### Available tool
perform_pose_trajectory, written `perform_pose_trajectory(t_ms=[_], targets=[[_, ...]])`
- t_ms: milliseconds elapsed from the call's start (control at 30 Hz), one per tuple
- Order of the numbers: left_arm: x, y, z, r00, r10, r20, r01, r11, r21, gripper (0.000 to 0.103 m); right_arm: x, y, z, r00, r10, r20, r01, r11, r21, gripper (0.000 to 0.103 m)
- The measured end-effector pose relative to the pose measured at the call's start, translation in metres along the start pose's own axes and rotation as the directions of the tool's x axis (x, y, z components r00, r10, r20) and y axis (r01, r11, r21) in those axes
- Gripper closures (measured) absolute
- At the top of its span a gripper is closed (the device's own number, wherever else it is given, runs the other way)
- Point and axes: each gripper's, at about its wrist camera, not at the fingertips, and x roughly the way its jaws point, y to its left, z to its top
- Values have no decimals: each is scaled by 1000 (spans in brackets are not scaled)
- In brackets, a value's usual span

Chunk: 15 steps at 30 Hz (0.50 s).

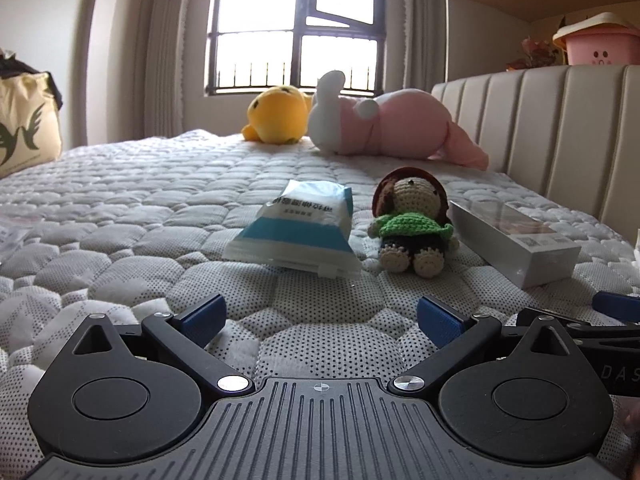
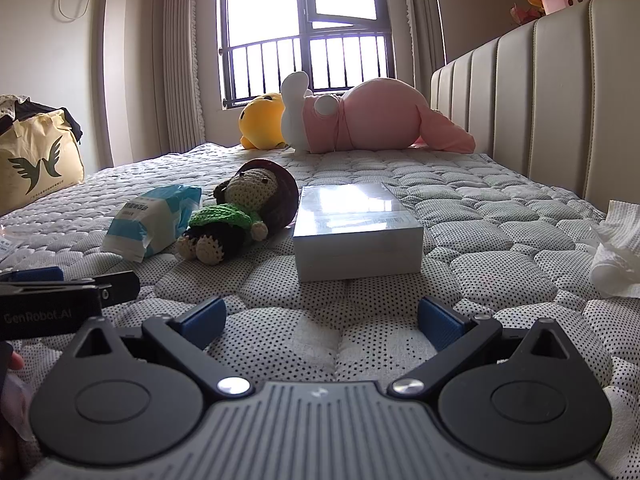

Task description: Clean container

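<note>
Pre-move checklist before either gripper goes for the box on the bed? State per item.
1. Left gripper open, nothing between its fingers: ok.
2. Right gripper open, nothing held: ok.
3. Silver box straight ahead of the right gripper, bare mattress between: ok.
4. Room beside the box: not ok on its left; the crochet doll lies close, touching or not cannot tell.
5. Wiping material at hand: crumpled tissue right of the box, wipes packet ahead of the left gripper: ok.
6. Box sealed or openable, dirty or clean: cannot tell.
</note>
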Motion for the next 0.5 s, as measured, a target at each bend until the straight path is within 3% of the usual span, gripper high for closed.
perform_pose_trajectory(t_ms=[500], targets=[[0, -6, 0, 1000, 11, 15, -12, 998, 55, 0, -1, 0, 0, 1000, -3, -1, 3, 1000, -3, 0]])
